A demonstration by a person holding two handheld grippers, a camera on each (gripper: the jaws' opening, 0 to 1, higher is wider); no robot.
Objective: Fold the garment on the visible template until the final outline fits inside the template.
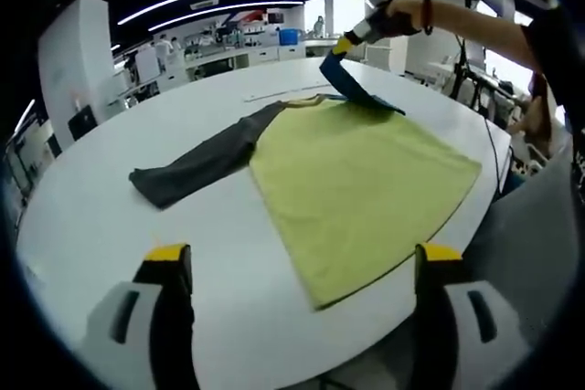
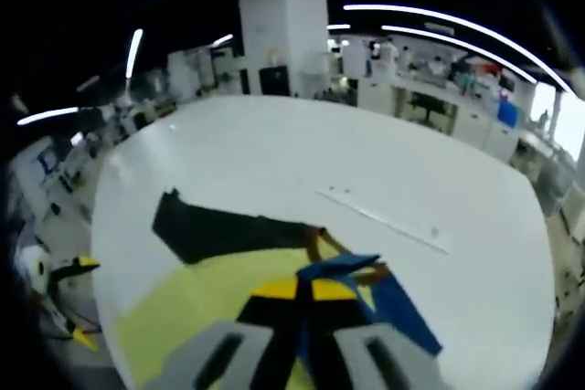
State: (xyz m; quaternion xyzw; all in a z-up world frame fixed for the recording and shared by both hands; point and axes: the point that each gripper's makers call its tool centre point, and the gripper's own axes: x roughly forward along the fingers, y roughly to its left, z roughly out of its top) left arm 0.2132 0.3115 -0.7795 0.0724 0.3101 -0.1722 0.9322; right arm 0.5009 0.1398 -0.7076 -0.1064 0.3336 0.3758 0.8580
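A garment with a yellow-green body [image 1: 361,180] lies flat on the white round table [image 1: 137,125]. Its dark grey sleeve [image 1: 206,160] stretches out to the left. The blue sleeve [image 1: 356,89] at the far edge is lifted off the table, and my right gripper [image 1: 336,54], held by a hand, is shut on it. In the right gripper view the jaws of my right gripper [image 2: 303,291] close on the blue sleeve [image 2: 366,282], above the yellow-green body [image 2: 183,317] and the dark sleeve [image 2: 215,226]. My left gripper [image 1: 303,258] hovers open over the near table edge, holding nothing.
A thin pale strip [image 2: 384,216] lies on the table beyond the garment. My left gripper [image 2: 80,303] shows at the table's left edge in the right gripper view. The person's arm [image 1: 475,29] reaches over the right side. Desks and shelves stand behind.
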